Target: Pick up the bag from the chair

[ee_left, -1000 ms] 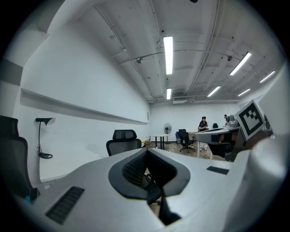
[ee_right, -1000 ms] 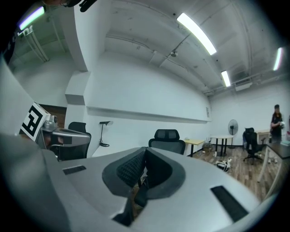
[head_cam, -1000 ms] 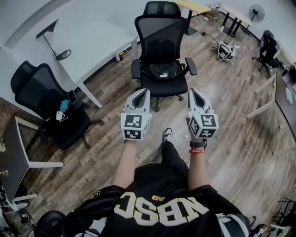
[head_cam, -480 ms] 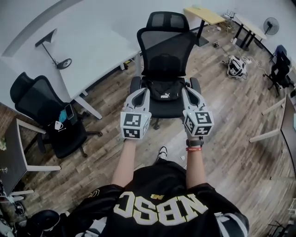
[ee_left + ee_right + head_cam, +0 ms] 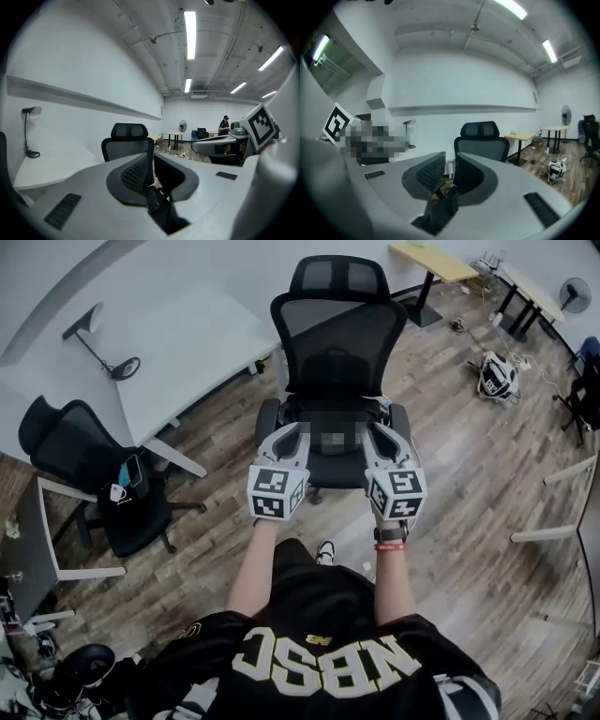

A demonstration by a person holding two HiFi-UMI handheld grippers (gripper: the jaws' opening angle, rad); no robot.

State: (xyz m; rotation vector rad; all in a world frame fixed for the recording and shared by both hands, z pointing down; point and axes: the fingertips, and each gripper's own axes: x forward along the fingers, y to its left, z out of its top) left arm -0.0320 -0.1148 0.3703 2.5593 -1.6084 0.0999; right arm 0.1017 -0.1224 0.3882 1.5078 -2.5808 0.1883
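At the middle chair [image 5: 339, 329], two tools [image 5: 289, 432] [image 5: 377, 430].

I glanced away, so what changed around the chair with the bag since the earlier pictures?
The person stepped up to the chair; the left gripper and right gripper moved forward to flank the bag on its seat. The right jaws have just been opening, nothing between them; the left jaws remain shut. Nothing is held. The bag lies on the seat as before.

I hold my left tongs [image 5: 296, 429] forward, closed; beside them my right tongs [image 5: 374, 429] have just been opening, empty.
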